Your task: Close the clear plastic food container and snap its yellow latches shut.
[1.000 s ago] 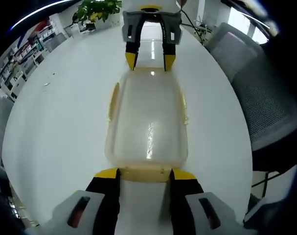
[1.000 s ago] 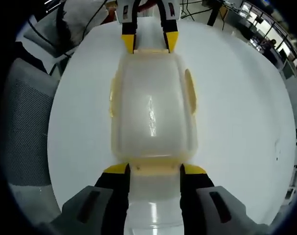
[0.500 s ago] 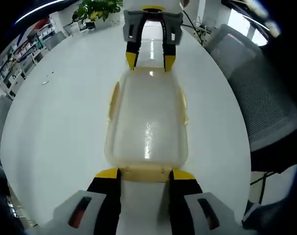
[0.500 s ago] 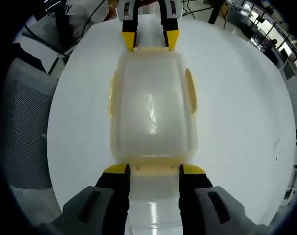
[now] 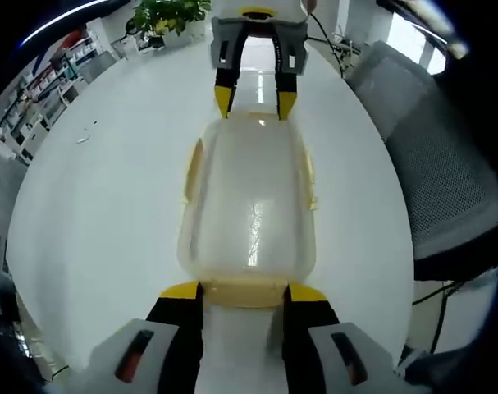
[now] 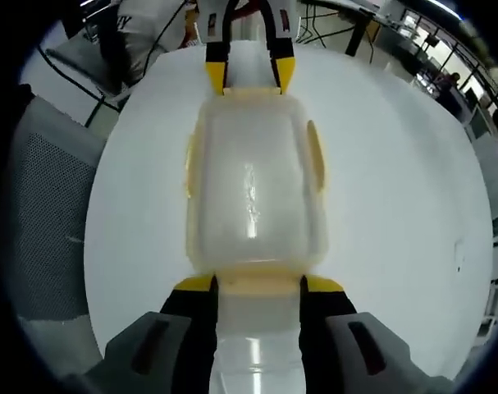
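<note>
My left gripper (image 5: pixel 241 290) jaws wide at one end latch (image 5: pixel 242 293) of the lidded container (image 5: pixel 247 205), my right gripper (image 6: pixel 255 282) wide at the opposite end, side latches (image 6: pixel 314 156) seemingly down, white table (image 5: pixel 101 205) beneath.

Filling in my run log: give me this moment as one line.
container: lid on, on white table | left hand-held gripper: open at near-end latch | right hand-held gripper: open at opposite end

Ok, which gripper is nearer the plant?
Right. The right gripper sits at the container's end toward the plant; the left gripper is at the opposite end, farther away.
</note>
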The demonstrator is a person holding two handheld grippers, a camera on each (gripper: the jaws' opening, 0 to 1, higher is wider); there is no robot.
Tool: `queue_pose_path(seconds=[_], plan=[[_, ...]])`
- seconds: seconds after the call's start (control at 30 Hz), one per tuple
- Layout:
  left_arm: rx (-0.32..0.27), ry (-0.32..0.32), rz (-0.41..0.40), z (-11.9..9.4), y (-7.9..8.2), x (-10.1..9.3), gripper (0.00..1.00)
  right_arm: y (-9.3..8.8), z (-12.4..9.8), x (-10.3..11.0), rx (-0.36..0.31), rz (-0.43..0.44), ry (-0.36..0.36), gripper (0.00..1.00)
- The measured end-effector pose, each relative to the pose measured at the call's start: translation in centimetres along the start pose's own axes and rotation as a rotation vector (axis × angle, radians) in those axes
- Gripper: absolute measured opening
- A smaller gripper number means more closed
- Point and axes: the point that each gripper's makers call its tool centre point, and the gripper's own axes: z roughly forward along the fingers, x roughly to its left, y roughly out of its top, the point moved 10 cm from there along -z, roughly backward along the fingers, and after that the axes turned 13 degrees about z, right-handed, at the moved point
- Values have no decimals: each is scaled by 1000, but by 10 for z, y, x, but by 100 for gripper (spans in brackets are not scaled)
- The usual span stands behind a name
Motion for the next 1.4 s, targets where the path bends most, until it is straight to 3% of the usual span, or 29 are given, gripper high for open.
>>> queue_pose_path(seconds=[0.2, 0.43, 0.7, 1.03, 1.4], plan=[[5, -17, -9, -18, 0, 5, 32, 7, -14, 0, -44, 0, 27, 35], [-14, -24, -2, -30, 12, 8, 33, 6, -31, -1, -44, -1, 38, 35], [-3, 25, 28, -40, 24, 16, 33, 7, -49, -9, -67, -8, 15, 35], [-1, 38, 22, -38, 34, 17, 33, -1, -56, -9, -61, -31, -12, 35], [-1, 45, 13, -28, 65, 18, 33, -25, -70, -20, -49, -53, -14, 36]])
